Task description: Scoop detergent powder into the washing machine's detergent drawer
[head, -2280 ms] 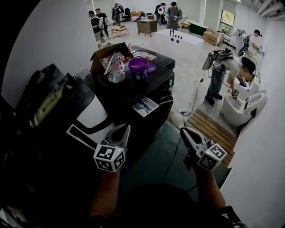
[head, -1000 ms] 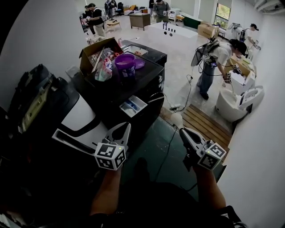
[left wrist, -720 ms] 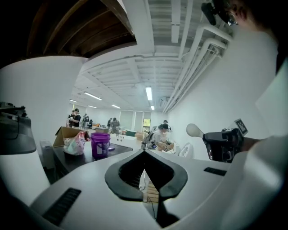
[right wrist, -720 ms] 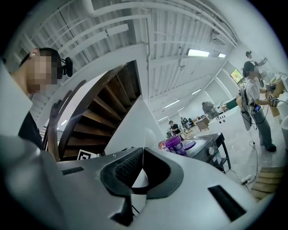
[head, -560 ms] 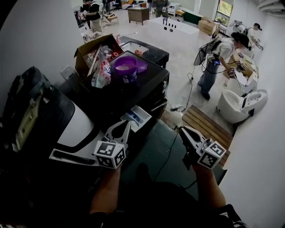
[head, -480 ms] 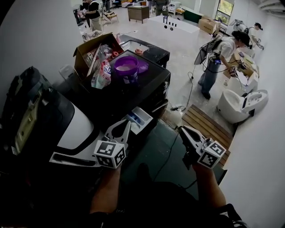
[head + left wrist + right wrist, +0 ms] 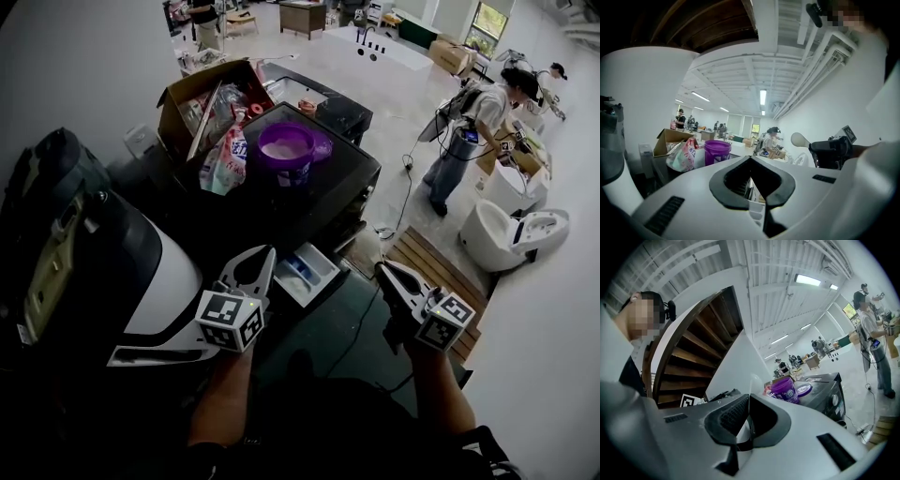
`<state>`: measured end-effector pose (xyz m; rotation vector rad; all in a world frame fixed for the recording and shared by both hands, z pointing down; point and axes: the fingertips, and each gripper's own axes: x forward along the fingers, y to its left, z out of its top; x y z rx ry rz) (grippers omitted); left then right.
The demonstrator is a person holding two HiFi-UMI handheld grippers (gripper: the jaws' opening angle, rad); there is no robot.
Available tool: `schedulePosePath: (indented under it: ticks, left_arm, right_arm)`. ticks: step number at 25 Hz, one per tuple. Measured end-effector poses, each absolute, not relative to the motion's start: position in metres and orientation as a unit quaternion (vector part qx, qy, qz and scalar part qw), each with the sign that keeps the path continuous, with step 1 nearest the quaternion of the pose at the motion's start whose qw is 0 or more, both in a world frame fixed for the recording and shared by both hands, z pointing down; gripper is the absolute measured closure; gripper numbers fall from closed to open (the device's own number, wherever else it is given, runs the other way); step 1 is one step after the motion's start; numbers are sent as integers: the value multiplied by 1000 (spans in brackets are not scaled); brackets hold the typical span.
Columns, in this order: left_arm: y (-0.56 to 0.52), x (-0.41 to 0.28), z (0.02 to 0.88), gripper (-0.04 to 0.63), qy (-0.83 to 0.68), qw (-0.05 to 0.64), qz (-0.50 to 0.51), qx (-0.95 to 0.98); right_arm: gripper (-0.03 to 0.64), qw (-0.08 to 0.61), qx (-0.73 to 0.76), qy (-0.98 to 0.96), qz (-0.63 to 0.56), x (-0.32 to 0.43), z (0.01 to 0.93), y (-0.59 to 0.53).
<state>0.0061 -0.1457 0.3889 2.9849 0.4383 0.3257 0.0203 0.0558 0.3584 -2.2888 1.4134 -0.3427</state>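
**Head view: 2 clenched claws hang short of the open detergent drawer**

Head view, looking steeply down: the person holds the left claw [image 7: 265, 253] and the right claw [image 7: 381, 270] out in front, well apart from each other, each with its marker cube toward the camera. The left gripper view shows the left claw's jaws pressed together at the tips with nothing between them. The right gripper view shows the right claw's jaws also clenched on nothing.

The detergent drawer [image 7: 309, 273] stands pulled out from the front of the black washing machine [image 7: 330, 192], its white compartments open to the camera. It lies between the 2 claws, just beside the left claw's tips and nearer to them than to the right claw. Neither claw touches it.

On top of the washing machine stands a purple tub [image 7: 286, 150], uncovered and holding pale detergent powder. Its purple lid [image 7: 323, 147] lies just beside it on the same top. A printed bag [image 7: 225, 155] stands to the tub's left, and an open cardboard box [image 7: 187, 89] full of packets sits next to the bag.

Across the pale floor, another person [image 7: 466, 127] stands near a white fixture [image 7: 511, 230]. A slatted wooden platform [image 7: 427, 262] lies on the floor just beyond the right claw.
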Motion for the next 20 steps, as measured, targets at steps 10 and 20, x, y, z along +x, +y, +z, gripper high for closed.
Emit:
schedulePosePath:
  ticks: [10,20]
  left_arm:
    - [-185,26,388,588,148,68,103,981]
    - [-194,37,388,588,138,68,103,983]
  right_arm:
    - [595,192,-820,522,-134,34,360,6]
    - [595,190,-814,533,-133,51,360,-4]
